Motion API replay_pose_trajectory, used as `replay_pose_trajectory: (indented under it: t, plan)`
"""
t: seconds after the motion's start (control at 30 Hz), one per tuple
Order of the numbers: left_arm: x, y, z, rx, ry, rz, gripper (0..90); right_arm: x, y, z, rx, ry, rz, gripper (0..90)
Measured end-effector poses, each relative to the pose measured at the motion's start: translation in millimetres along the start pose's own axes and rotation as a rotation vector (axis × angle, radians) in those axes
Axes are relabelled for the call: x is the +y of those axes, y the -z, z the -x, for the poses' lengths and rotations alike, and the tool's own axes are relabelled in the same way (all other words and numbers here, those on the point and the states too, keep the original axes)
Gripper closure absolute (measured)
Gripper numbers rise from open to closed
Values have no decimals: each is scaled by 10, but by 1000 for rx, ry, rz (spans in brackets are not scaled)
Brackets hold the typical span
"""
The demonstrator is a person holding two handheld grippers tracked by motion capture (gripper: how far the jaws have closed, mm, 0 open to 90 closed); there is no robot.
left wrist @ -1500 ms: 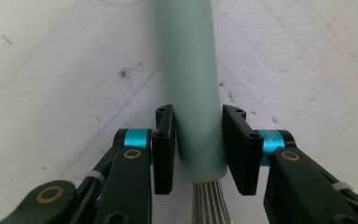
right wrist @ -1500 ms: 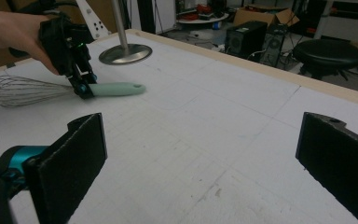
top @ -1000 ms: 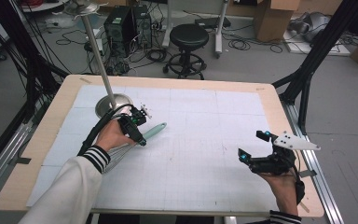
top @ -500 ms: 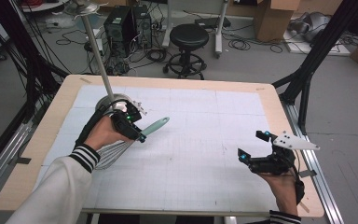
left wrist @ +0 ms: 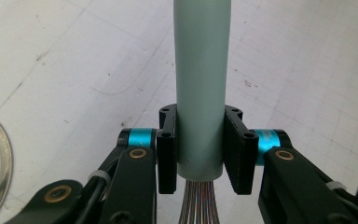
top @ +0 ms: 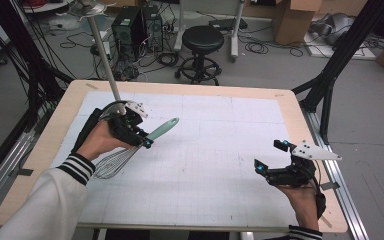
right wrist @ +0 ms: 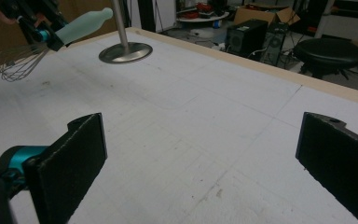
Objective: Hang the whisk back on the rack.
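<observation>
A whisk (top: pixel 130 150) with a pale green handle (left wrist: pixel 201 84) and a wire head (right wrist: pixel 14 61) is held off the table at the left. My left gripper (top: pixel 142 137) is shut on the handle just above the wires, with both pads pressed against it (left wrist: pixel 199 149). The handle points up and to the right, and the wire head hangs back toward the person's hand. Low over the table at the right, my right gripper (top: pixel 271 157) is open with nothing between its pads (right wrist: pixel 200 163).
A metal stand with a round base (right wrist: pixel 125 52) and an upright pole (top: pixel 105 55) rises at the table's back left, close behind the left gripper. The white gridded mat (top: pixel 210 165) covers the table. A black stool (top: pixel 203 42) and boxes stand on the floor beyond.
The left hand has lifted the whisk off the mat and swung it so the handle rises to the right. The right gripper has stayed where it was.
</observation>
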State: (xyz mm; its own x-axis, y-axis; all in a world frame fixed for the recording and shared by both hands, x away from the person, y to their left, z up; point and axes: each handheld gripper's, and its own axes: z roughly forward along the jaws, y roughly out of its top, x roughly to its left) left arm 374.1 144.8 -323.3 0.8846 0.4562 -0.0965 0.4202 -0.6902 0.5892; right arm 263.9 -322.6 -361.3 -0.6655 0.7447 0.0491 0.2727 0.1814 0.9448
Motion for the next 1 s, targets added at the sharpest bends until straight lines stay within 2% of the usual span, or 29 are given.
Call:
replay_pose_trajectory:
  t: [0.23, 0.53, 0.87, 1.0]
  plan:
    - [25, 168, 28, -16, -44, 60, 694, 5, -1, -5, 1, 2, 1, 7]
    - [-31, 403, -37, -5, -36, 139, 694, 13, 7, -11, 3, 2, 0, 7]
    - [-90, 606, -103, 11, -14, 192, 694, 12, -1, -8, 3, 6, -1, 7]
    - [-95, 703, -138, 21, -22, 202, 694, 8, -2, -8, 7, 0, -6, 7]
